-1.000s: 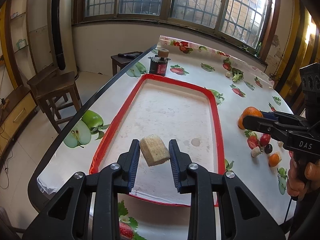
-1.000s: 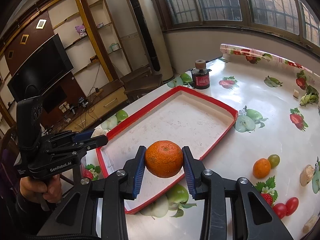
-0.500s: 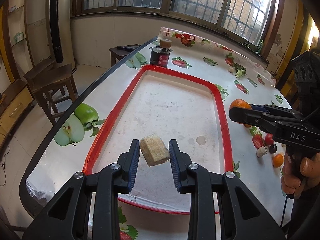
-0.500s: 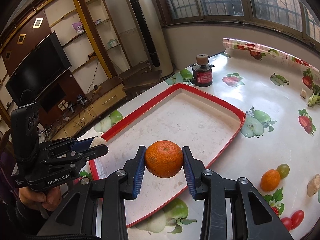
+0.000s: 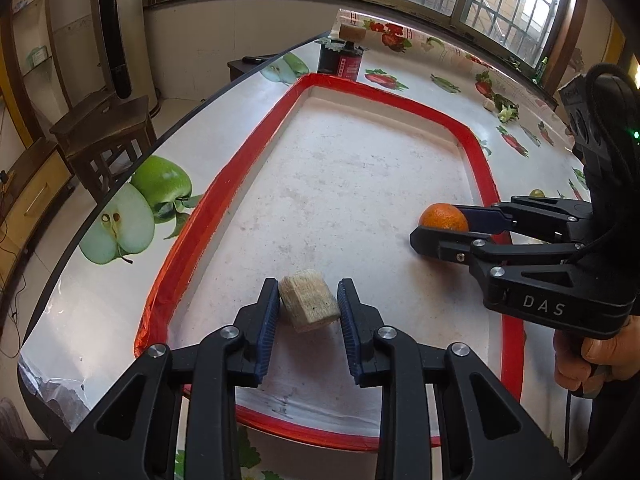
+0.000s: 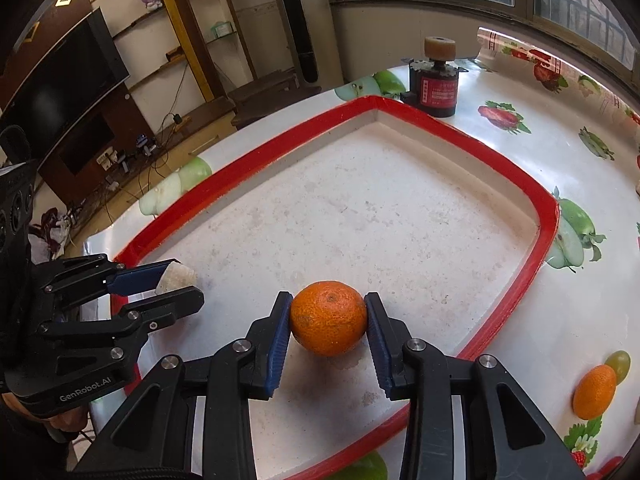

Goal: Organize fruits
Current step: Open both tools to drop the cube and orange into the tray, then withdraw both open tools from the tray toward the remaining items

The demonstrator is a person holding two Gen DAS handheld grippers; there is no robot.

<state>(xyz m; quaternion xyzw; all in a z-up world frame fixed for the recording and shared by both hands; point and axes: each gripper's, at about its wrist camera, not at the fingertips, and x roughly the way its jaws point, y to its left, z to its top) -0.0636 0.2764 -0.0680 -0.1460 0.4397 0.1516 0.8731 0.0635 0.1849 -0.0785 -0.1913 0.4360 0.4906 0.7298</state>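
Fruit is brought low over the red-rimmed tray (image 6: pixel 472 148): the orange (image 6: pixel 328 322), clamped in the right gripper (image 6: pixel 327 326), and a pale cut chunk (image 5: pixel 308 300), clamped in the left gripper (image 5: pixel 307 308), are now held just above the tray floor, where a second ago both were carried higher. Release appears imminent; a small orange (image 6: pixel 594 392) and a green grape (image 6: pixel 618 366) are left on the tablecloth (image 6: pixel 560 152).
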